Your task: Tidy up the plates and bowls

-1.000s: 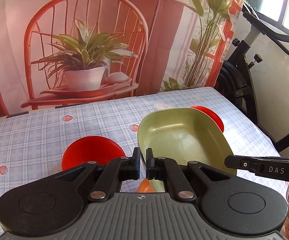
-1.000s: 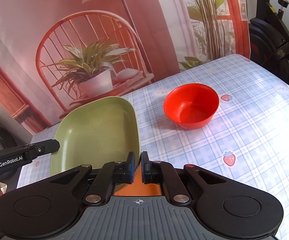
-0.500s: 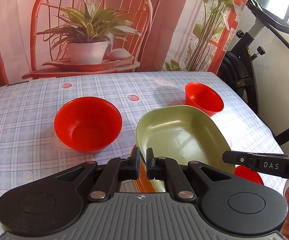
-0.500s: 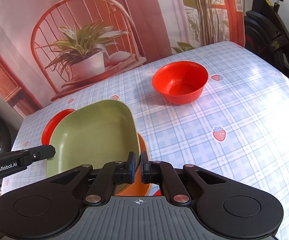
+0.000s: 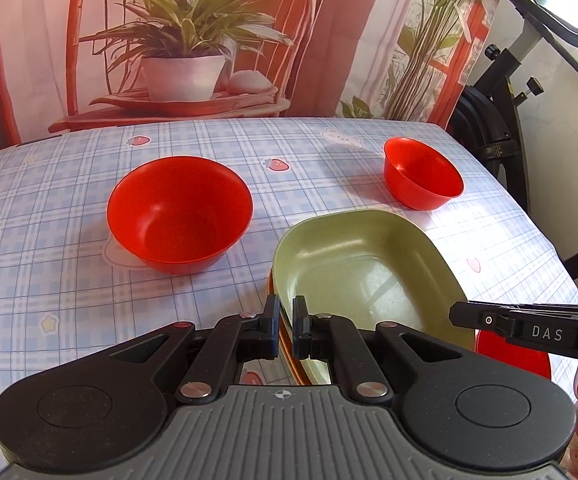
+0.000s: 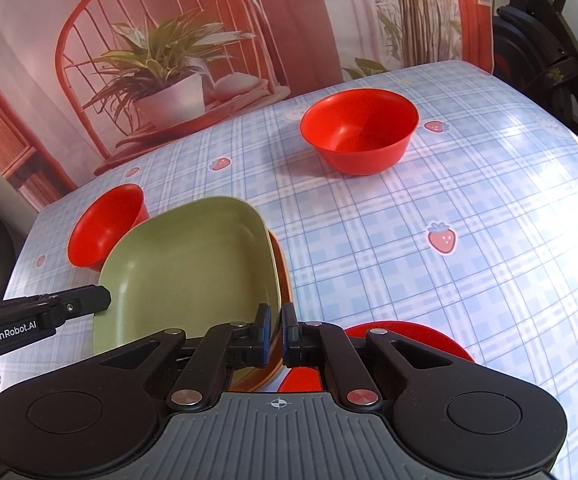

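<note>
A green squarish plate [image 5: 365, 272] [image 6: 193, 268] sits on an orange plate [image 5: 289, 344] [image 6: 279, 276] whose rim shows beneath it. My left gripper [image 5: 285, 330] is shut on the green plate's left rim. My right gripper [image 6: 275, 334] is shut on its right rim. A large red bowl [image 5: 179, 212] [image 6: 105, 226] stands left of the plates. A smaller red bowl [image 5: 421, 174] [image 6: 359, 134] stands further back right. A red dish [image 5: 513, 354] [image 6: 405, 344] lies near the front edge, partly hidden by my right gripper.
The table [image 5: 49, 240] has a blue checked cloth with strawberries. A printed backdrop of a chair and plant hangs behind it. An exercise bike [image 5: 509, 120] stands off the table's right side.
Both grippers have lowered the green plate, and it now rests on the orange plate. The views tipped down, and both red bowls came fully into sight.
</note>
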The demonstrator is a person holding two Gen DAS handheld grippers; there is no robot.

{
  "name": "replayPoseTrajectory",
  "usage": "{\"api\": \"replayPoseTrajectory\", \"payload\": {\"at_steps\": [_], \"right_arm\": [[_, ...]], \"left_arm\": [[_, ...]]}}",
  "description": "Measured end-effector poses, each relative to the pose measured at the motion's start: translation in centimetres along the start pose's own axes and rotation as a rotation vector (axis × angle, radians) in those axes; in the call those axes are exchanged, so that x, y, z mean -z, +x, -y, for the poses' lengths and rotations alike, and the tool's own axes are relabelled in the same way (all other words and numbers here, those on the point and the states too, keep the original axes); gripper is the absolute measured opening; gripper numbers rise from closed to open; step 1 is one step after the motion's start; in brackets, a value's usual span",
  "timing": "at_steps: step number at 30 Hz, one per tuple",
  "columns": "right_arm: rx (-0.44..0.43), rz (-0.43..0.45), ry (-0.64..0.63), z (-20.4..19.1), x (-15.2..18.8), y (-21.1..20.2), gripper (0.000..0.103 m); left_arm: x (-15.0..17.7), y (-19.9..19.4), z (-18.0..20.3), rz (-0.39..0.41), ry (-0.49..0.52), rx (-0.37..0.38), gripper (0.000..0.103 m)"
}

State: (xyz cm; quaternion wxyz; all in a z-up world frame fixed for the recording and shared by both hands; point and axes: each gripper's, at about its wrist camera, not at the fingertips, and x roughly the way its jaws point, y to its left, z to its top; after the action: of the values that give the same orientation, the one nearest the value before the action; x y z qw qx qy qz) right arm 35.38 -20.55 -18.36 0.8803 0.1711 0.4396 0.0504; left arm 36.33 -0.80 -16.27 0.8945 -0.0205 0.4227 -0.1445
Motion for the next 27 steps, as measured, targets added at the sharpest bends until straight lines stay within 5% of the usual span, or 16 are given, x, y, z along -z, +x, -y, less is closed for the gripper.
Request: {"api": "replayPoseTrajectory", "payload": {"at_steps": [27], "right_arm": [[-0.009,-0.019,-0.046,0.18,0.27,0.28,0.010]], "left_arm": [[0.22,0.95,-0.39,-0.007,0.007,0.011,0.007]]}}
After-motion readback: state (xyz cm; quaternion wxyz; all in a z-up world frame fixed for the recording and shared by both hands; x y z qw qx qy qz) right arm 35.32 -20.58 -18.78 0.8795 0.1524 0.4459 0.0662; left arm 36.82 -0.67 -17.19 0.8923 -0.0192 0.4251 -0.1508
